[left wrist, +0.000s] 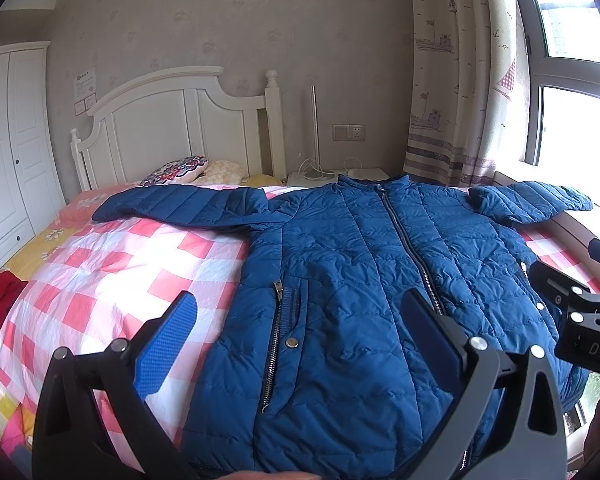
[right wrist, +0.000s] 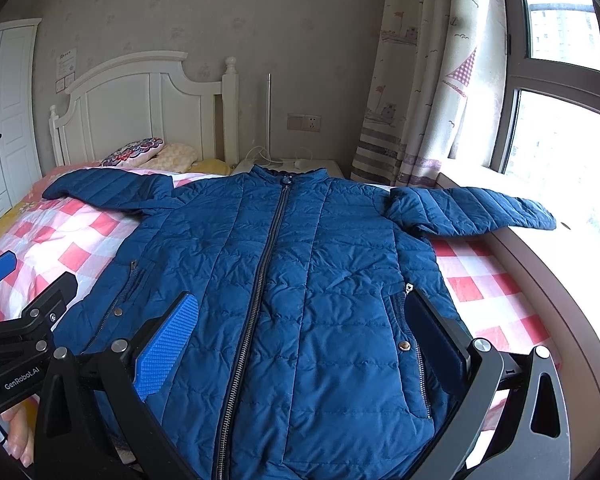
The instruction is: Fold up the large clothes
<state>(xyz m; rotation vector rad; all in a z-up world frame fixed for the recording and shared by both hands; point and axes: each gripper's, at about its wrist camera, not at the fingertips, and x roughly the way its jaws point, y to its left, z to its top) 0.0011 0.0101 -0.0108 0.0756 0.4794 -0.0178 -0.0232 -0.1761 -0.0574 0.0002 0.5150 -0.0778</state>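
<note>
A blue quilted jacket (left wrist: 360, 264) lies flat, zipped and front up, on the bed, both sleeves spread out sideways. It also shows in the right wrist view (right wrist: 300, 272). Its right sleeve (right wrist: 472, 210) reaches onto the window sill. My left gripper (left wrist: 300, 312) is open and empty above the jacket's lower left part, by the pocket zipper. My right gripper (right wrist: 304, 312) is open and empty above the jacket's lower middle. The right gripper's body shows at the edge of the left wrist view (left wrist: 588, 312), and the left one in the right wrist view (right wrist: 20, 328).
The bed has a pink and white checked cover (left wrist: 112, 280) and a white headboard (left wrist: 180, 120). Pillows (left wrist: 180, 170) lie at the head. A white wardrobe (left wrist: 8, 140) stands left. A nightstand (left wrist: 340, 176), curtain (left wrist: 460, 80) and window sill (right wrist: 560, 248) are on the right.
</note>
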